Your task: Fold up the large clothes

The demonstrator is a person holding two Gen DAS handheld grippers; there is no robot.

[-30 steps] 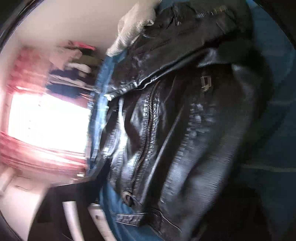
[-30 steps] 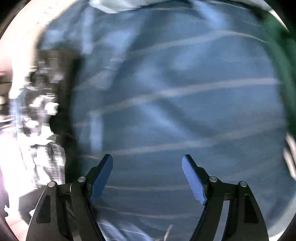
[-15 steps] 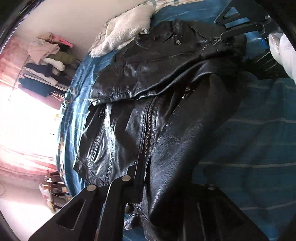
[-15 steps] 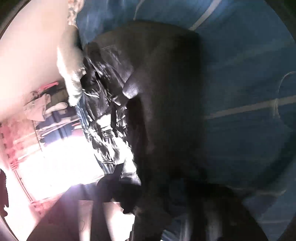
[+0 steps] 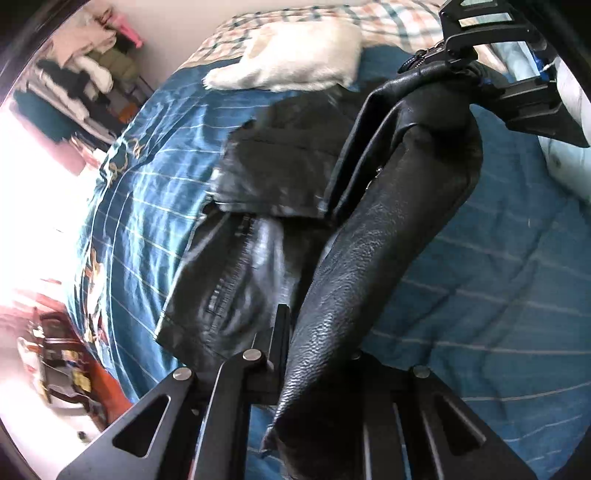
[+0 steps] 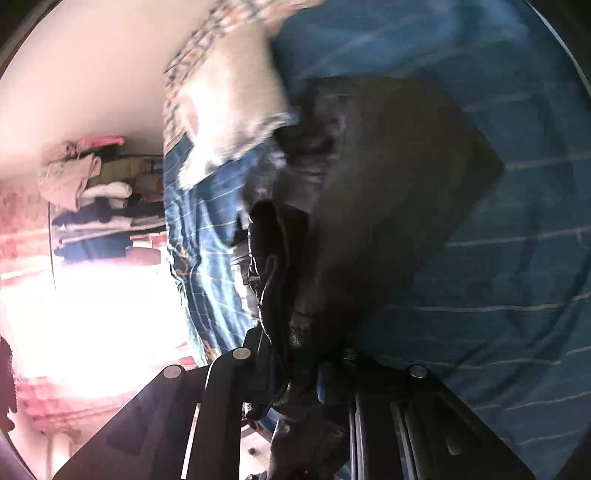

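Note:
A black leather jacket point(image 5: 266, 173) lies on a blue striped bedspread point(image 5: 498, 280). One side of the jacket is lifted off the bed as a long strip point(image 5: 369, 266). My left gripper point(image 5: 306, 354) is shut on the near end of that strip. At the top right of the left wrist view my right gripper point(image 5: 476, 70) holds the far end. In the right wrist view the right gripper point(image 6: 301, 347) has bunched jacket leather point(image 6: 388, 184) between its fingers, and its jaws are closing on it.
A white fluffy blanket point(image 5: 295, 62) and a checked sheet point(image 5: 388, 18) lie at the head of the bed. A rack of stacked clothes point(image 5: 85, 74) stands by the wall. Beyond the bed's left edge are a bright window and dark wooden furniture point(image 5: 62, 354).
Both grippers went from open to shut on the jacket's edge. They have risen with it, so that side of the jacket now hangs between them above the bed.

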